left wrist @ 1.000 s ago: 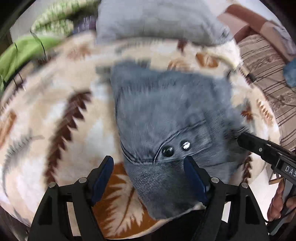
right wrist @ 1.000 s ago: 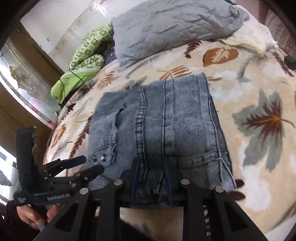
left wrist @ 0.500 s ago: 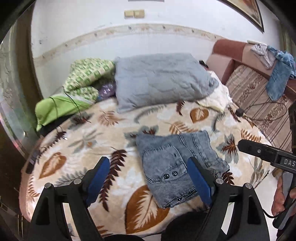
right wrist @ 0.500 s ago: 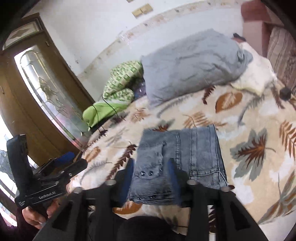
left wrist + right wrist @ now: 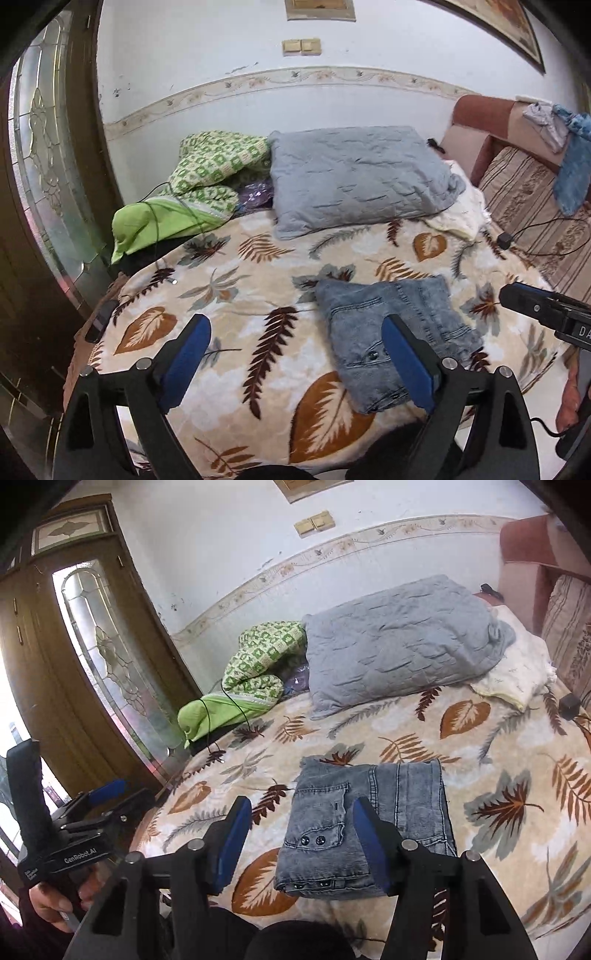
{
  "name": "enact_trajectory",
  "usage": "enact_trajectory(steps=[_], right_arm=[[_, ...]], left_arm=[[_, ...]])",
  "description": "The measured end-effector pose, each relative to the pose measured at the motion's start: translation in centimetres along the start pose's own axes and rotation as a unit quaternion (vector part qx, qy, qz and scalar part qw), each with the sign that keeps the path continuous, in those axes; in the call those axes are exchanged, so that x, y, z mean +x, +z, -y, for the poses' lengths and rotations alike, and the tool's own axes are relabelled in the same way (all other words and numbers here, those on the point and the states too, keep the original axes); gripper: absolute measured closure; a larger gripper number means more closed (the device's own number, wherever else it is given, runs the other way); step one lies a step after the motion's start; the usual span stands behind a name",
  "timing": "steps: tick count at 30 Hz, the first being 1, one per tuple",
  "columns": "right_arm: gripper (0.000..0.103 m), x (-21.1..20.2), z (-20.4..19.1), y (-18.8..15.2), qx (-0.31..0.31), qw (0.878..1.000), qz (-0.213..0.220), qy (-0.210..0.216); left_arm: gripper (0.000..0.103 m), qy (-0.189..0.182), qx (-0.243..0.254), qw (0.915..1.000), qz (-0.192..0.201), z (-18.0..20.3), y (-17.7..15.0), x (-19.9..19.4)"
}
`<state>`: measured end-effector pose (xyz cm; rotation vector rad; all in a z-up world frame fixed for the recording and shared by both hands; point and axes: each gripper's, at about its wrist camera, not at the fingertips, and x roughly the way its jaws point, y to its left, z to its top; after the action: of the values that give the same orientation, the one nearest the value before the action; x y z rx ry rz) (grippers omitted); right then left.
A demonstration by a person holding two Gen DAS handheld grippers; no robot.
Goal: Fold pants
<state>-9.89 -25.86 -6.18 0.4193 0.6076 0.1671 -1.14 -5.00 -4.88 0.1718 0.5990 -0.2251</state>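
Note:
The folded grey-blue jeans lie as a compact rectangle near the front edge of the leaf-patterned blanket, snap buttons facing me. My left gripper hovers above and short of them. Its jaws are wide and still opening, with nothing between them. In the right wrist view the jeans sit just beyond my right gripper. Its jaws are partly spread and still opening, and they hold nothing. A hand holds the left gripper at the lower left, off the bed.
A grey pillow and a green patterned blanket lie at the head of the bed. A striped sofa with clothes stands to the right, beside a black charger. A glass-panelled door stands left. A dark flat device lies at the bed's left edge.
Both grippers have lifted and drawn back from the jeans, which now look smaller and farther away. The right jaws, narrow at the jeans' near edge before, have spread. The left jaws have widened.

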Motion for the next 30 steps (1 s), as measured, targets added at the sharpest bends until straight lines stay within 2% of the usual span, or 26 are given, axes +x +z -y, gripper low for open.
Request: enact_trajectory(steps=[3, 8, 12, 16, 20, 25, 27, 28, 30], right_arm=[[0.041, 1.5, 0.5, -0.6, -0.002, 1.000, -0.017, -0.018], [0.042, 4.5, 2.2, -2.3, 0.007, 0.997, -0.061, -0.036], [0.057, 6.5, 4.0, -3.6, 0.007, 0.994, -0.085, -0.067], [0.060, 8.2, 6.0, -4.8, 0.033, 0.991, -0.109, -0.071], [0.062, 9.5, 7.0, -5.4, 0.046, 0.989, -0.122, -0.067], [0.062, 10.6, 7.1, -5.4, 0.049, 0.990, -0.121, -0.059], [0.062, 11.0, 7.0, -5.5, 0.049, 0.990, -0.121, -0.056], [0.062, 11.3, 6.9, -5.6, 0.048, 0.990, -0.123, -0.055], [0.062, 11.9, 6.6, -6.1, 0.035, 0.989, -0.132, -0.062]], left_arm=[[0.008, 0.014, 0.007, 0.9995, -0.029, -0.1, -1.0, 1.7], [0.008, 0.011, 0.003, 0.9964, -0.084, -0.3, -2.9, 4.9], [0.008, -0.007, -0.011, 0.9905, -0.137, -0.5, -4.7, 7.8], [0.008, -0.016, -0.018, 0.9840, -0.176, -0.2, -5.8, 10.2], [0.008, -0.039, -0.027, 0.9797, -0.195, 0.9, -5.8, 12.0], [0.008, -0.055, -0.006, 0.9787, -0.198, 3.4, -5.8, 14.1], [0.012, -0.062, 0.004, 0.9751, -0.213, 4.3, -6.3, 15.3], [0.018, -0.064, 0.015, 0.9727, -0.222, 4.9, -6.7, 15.8], [0.021, -0.059, 0.034, 0.9695, -0.236, 5.5, -7.5, 16.6]])
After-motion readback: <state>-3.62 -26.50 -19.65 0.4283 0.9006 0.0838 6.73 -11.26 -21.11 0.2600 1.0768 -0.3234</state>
